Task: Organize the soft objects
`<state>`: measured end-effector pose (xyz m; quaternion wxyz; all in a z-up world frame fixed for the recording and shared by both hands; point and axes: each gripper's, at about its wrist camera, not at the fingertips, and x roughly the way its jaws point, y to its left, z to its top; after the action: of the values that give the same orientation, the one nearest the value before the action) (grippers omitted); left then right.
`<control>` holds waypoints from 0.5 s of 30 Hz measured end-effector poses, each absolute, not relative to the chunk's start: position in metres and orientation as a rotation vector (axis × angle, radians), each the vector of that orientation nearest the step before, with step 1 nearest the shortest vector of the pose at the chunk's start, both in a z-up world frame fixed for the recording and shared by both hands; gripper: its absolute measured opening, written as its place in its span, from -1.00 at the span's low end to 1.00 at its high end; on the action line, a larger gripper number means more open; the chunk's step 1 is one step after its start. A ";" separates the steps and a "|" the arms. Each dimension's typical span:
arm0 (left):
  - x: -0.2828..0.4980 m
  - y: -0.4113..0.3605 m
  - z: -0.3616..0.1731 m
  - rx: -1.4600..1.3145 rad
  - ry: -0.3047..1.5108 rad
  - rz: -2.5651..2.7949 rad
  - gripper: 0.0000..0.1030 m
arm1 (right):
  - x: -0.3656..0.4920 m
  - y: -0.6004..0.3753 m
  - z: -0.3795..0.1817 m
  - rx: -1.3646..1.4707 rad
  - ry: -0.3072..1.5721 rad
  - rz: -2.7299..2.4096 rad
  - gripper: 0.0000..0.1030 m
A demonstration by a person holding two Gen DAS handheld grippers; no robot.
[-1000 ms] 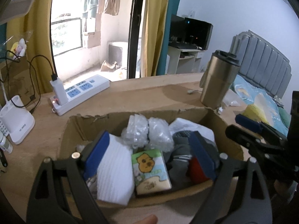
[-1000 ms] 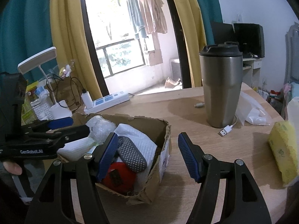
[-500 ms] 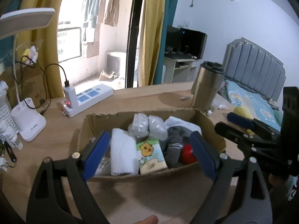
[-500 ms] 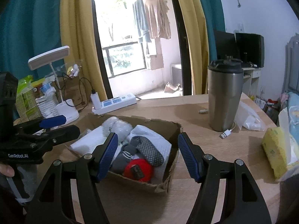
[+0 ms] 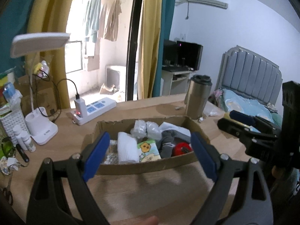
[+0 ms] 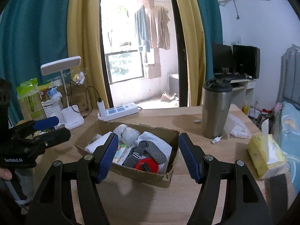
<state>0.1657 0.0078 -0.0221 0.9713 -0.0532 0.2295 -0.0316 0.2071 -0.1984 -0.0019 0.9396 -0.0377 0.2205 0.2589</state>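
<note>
A: Wooden desk [image 6: 150, 193] in a bedroom; balcony door and yellow curtains behind, bed headboard [image 5: 251, 69] to the right.

B: Task items?

A: Cardboard box [image 6: 142, 174] mid-desk, open top, torn rim. Inside: bubble wrap rolls [image 5: 146, 129] at the back, white folded cloth [image 5: 126, 148] at left, cartoon tissue pack [image 5: 149, 150] at centre, grey socks [image 6: 148, 151] and red round object [image 6: 146, 166] toward the right end.

B: Left gripper [image 5: 150, 155]?

A: Spread wide, nothing held. Above the desk on the near side of the box, blue pads [image 5: 96, 156] framing it from this view.

B: Right gripper [image 6: 148, 155]?

A: Likewise wide apart, nothing held, short of the box's right end.

B: Surroundings?

A: Steel tumbler [image 6: 216, 108] upright beyond the box, USB plug [image 6: 215, 140] near its base. Yellow tissue packet [image 6: 262, 155] at far right. Power strip [image 5: 93, 110] and white desk lamp [image 5: 40, 129] at left rear.
</note>
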 end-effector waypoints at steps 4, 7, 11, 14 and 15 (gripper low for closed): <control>0.146 0.010 -0.008 -0.116 0.414 -0.048 0.75 | 0.190 -0.201 0.012 -0.091 0.423 0.524 0.36; 0.130 0.011 0.003 -0.119 0.374 -0.029 0.99 | 0.178 -0.206 0.023 -0.095 0.396 0.516 0.36; 0.111 0.012 0.017 -0.127 0.330 -0.013 0.99 | 0.163 -0.211 0.037 -0.100 0.366 0.507 0.36; 0.097 0.011 0.026 -0.124 0.310 -0.002 0.99 | 0.150 -0.215 0.045 -0.108 0.347 0.498 0.36; 0.092 0.011 0.029 -0.119 0.305 -0.001 0.99 | 0.146 -0.216 0.046 -0.108 0.343 0.496 0.36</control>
<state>0.0923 0.0108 0.0291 0.9867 -0.0594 0.1516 -0.0005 0.1460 -0.2159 0.0460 0.9534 -0.0532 0.1690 0.2441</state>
